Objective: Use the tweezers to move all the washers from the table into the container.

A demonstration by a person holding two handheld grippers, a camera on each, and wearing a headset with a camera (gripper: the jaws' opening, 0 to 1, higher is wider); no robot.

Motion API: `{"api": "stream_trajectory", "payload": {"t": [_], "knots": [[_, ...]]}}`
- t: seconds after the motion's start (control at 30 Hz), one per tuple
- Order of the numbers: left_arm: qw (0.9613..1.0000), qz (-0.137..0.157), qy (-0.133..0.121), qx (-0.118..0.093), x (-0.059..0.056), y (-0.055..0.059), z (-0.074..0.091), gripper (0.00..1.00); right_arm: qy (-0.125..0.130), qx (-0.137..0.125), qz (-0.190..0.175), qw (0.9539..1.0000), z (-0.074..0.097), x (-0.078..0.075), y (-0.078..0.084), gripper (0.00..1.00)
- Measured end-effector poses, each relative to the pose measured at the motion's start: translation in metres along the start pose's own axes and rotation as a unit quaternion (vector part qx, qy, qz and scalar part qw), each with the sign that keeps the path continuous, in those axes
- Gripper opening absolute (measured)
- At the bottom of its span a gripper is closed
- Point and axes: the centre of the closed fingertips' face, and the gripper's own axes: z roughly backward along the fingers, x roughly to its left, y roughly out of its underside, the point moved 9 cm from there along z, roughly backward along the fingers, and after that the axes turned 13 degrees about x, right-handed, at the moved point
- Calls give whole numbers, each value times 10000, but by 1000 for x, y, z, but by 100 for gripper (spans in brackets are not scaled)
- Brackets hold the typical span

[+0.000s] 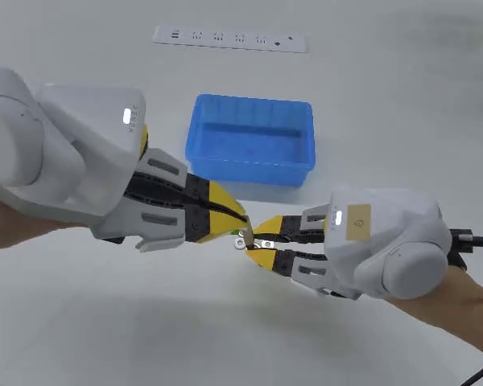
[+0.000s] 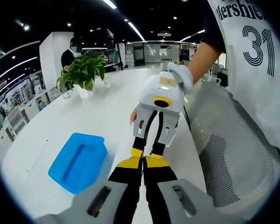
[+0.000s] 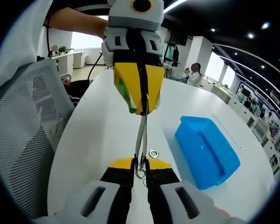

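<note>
My left gripper (image 1: 243, 219) comes in from the left, its yellow jaws shut on the upper end of thin metal tweezers (image 3: 141, 137). Opposite it, my right gripper (image 1: 253, 243) has its jaws closed around the tweezers' lower tips just above the white table. In the right gripper view the left gripper (image 3: 141, 112) hangs at the top and the right gripper (image 3: 140, 164) rises from below. One washer (image 3: 153, 153) lies on the table beside the tips, and another washer (image 3: 141, 174) shows in the slit between the right jaws. The blue container (image 1: 249, 169) stands behind both grippers.
A white power strip (image 1: 229, 38) lies at the far edge of the table. In the left gripper view a potted plant (image 2: 84, 70) stands far off on the table, the blue container (image 2: 78, 161) sits left, and a mesh chair (image 2: 228, 149) is on the right.
</note>
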Motion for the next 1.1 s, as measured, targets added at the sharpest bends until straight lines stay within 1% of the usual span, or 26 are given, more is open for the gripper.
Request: {"api": "stream_trajectory", "payload": {"t": [0.27, 0.43, 0.57, 0.7, 0.8, 1.1], "knots": [[10000, 41, 71, 42, 2, 1, -6, 5, -41, 71, -85, 9999, -3, 0, 5, 11], [9999, 116, 82, 9, 4, 2, -6, 5, -70, 49, -147, 9999, -4, -1, 5, 11], [9997, 179, 139, 14, 5, 2, -7, 5, -128, 110, -181, 9997, -6, -1, 7, 10], [9998, 131, 106, 69, 6, 1, -6, 5, -127, 121, -218, 9996, -7, -2, 7, 10], [9998, 109, 116, 96, 6, 0, -7, 5, -158, 120, -299, 9994, -7, -3, 7, 10], [9997, 49, 168, 173, 6, -4, -6, 5, -130, 128, -322, 9993, -5, -3, 6, 9]]}}
